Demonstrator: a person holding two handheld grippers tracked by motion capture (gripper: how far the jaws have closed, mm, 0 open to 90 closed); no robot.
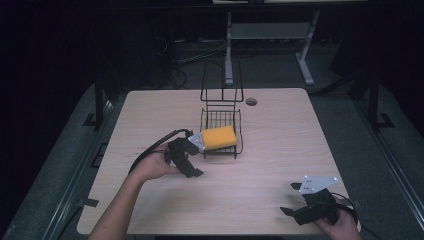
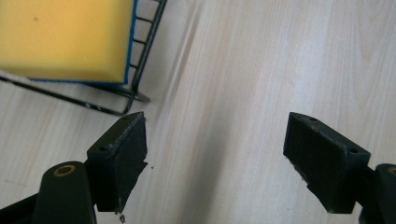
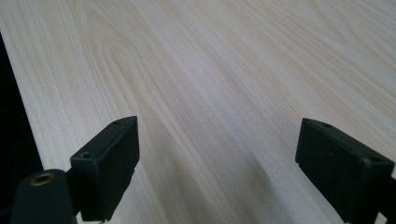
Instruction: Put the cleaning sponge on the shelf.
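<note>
A yellow sponge point(image 1: 219, 137) with a blue underside lies in the black wire rack point(image 1: 239, 131) at the middle of the table. In the left gripper view the sponge point(image 2: 65, 39) lies at the top left inside the rack's wire edge point(image 2: 140, 70). My left gripper point(image 1: 192, 165) is just left of and in front of the rack, open, with bare wood between its jaws point(image 2: 215, 158). My right gripper point(image 1: 292, 200) rests low at the table's front right corner, open over plain tabletop point(image 3: 217, 168).
The rack has a tall wire back point(image 1: 222, 82) toward the far side. A round cable hole point(image 1: 251, 101) sits near the table's far edge. The wooden table point(image 1: 280, 145) ends close to the right gripper; a desk frame point(image 1: 270, 35) stands on the floor beyond.
</note>
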